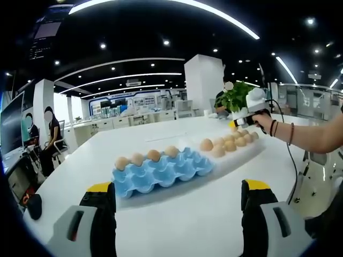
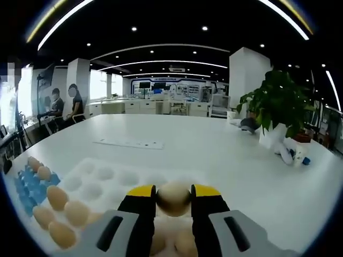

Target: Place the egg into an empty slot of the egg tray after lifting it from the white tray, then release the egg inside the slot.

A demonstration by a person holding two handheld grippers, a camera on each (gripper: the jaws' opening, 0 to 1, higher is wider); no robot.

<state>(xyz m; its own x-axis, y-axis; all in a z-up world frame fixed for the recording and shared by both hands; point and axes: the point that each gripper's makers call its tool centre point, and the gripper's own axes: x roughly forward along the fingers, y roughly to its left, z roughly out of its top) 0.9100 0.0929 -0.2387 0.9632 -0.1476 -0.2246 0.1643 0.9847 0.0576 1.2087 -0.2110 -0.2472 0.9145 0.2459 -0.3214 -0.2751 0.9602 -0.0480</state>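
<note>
In the left gripper view, a hand point(image 1: 261, 121) with a forearm coming from the right holds the right tool point(image 1: 235, 126) low over the white tray point(image 1: 252, 151). The right tool point(image 2: 173, 195) is pinching an egg point(image 2: 173, 198) between its yellow tips, just above the tray's point(image 2: 115, 176) hollow slots. The left tool point(image 1: 177, 193) is spread apart (nothing between its jaws), before the blue egg tray point(image 1: 161, 172) on the white counter point(image 1: 203, 225). The right gripper view adds a potted plant point(image 2: 278, 110).
</note>
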